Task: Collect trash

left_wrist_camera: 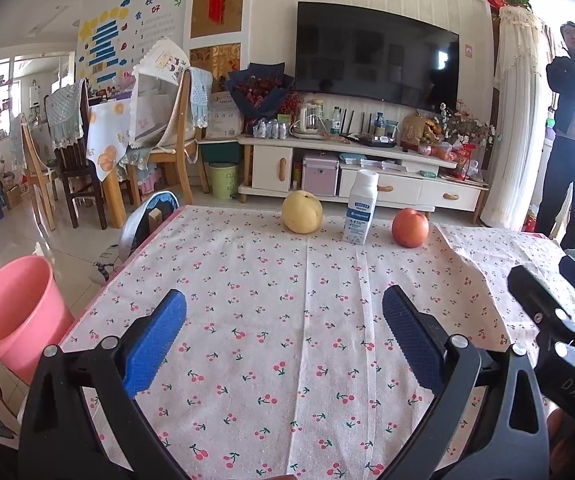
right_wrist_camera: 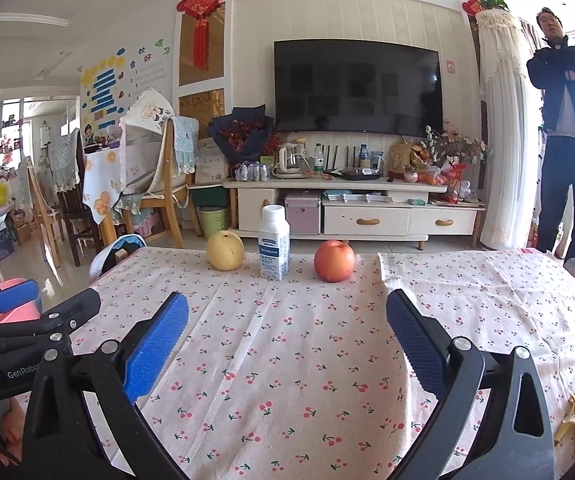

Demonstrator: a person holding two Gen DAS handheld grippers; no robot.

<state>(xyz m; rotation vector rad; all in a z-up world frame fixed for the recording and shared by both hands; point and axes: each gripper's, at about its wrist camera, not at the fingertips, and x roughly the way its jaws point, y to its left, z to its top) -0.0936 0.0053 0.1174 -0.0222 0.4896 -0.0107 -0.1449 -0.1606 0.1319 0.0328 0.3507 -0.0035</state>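
Ahead of both claws, near the far edge of the table, three things stand in a row: a yellow pear, a white milk bottle and a red apple. The bottle is upright with its cap on, between the two fruits and touching neither.

From the left gripper, the bottle lies forward and slightly to the right, well apart. Its blue pads are spread wide with nothing between them, above bare cherry-print cloth. To this claw's left, just past the table's left edge and lower down on the floor, stands a pink bucket, mouth upward. The right claw's black frame shows at its right side, close by.

From the right gripper, the bottle lies forward and a little to the left, the apple nearly straight ahead. This claw is also spread wide and holds nothing. A seam where a second cloth overlaps the first runs forward to its right, and the cloth wrinkles toward the right edge.

Cloth between both claws and the row is unobstructed. A person stands beyond the table's far right corner, arms crossed.
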